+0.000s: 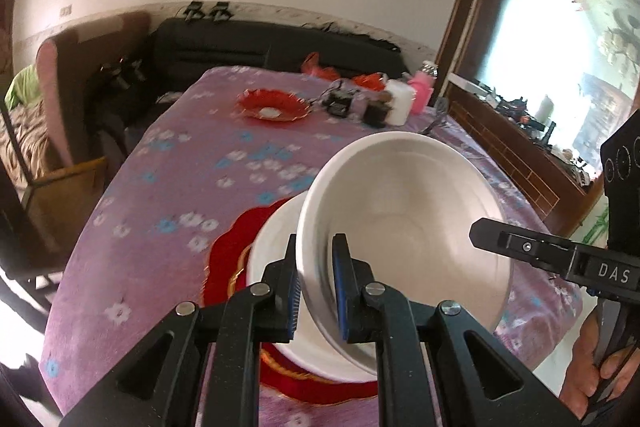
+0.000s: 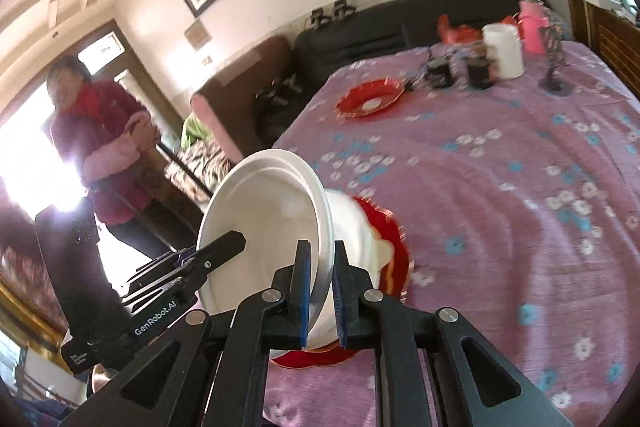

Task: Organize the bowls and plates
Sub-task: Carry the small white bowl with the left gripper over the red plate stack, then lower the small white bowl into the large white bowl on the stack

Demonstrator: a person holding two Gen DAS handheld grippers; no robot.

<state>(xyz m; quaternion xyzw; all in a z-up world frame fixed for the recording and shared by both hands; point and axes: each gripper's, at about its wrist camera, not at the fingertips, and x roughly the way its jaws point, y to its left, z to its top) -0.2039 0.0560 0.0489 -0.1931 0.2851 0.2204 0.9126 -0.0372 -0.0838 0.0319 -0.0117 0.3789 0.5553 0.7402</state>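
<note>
A white bowl [image 1: 404,227] is tilted in the air, held by its rim from two sides. My left gripper [image 1: 314,291] is shut on its near rim. My right gripper [image 2: 320,295] is shut on the opposite rim of the same bowl [image 2: 264,227]; it shows in the left wrist view [image 1: 520,247] at the right. Under the held bowl a second white bowl [image 1: 276,251] sits on a large red plate [image 1: 228,267] with a gold rim. A small red plate [image 1: 274,105] lies far back on the table; it also shows in the right wrist view [image 2: 370,97].
The table has a purple flowered cloth [image 1: 168,187]. At its far end stand a white mug [image 2: 504,49], a pink bottle [image 2: 532,23], two dark jars [image 2: 478,69] and red bags. A dark sofa [image 1: 272,43] is behind. A person in red [image 2: 104,131] stands at the left.
</note>
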